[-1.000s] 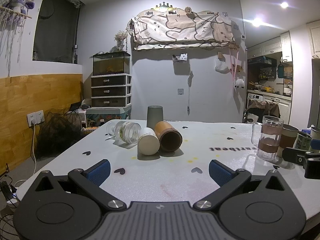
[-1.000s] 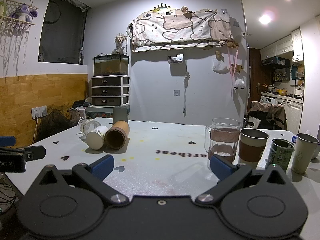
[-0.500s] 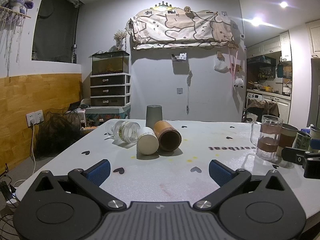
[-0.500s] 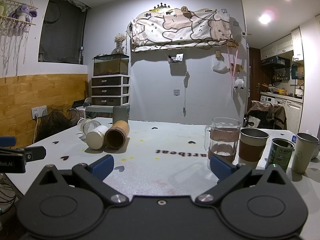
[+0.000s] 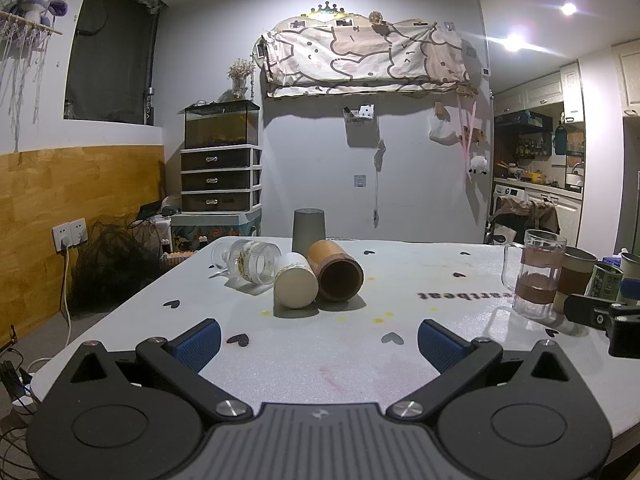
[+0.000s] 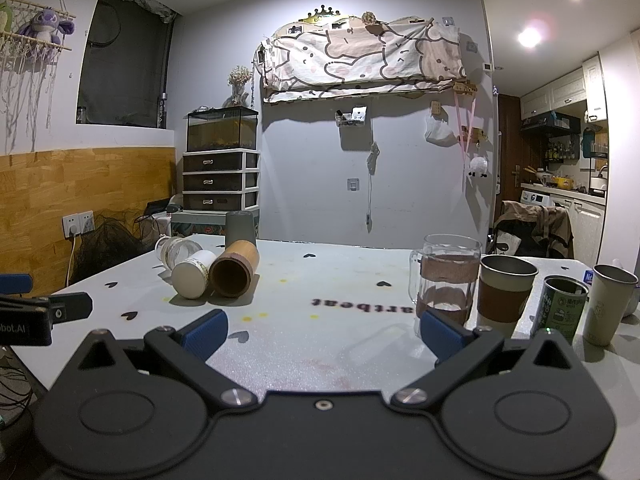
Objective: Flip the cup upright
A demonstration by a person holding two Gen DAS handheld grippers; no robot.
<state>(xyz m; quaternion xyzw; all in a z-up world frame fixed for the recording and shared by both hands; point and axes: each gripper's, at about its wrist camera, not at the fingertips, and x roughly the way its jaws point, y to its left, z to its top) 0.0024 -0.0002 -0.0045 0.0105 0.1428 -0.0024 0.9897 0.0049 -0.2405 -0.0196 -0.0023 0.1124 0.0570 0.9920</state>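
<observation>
Left gripper (image 5: pixel 319 339) spread wide, table (image 5: pixel 280 364) beneath.

You see only the top of the grey cup (image 5: pixel 308 225); the wooden cup (image 5: pixel 335 270) hides its base. Beside that wooden cup, the glass jar's (image 5: pixel 247 259) label print is too small to read.

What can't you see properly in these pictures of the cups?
- Left wrist view: the grey cup stands behind the wooden cup, so its bottom edge is hidden.
- Right wrist view: the glass jar is partly blocked by the white cup.
- Both views: the jar's label is too small to read.
</observation>
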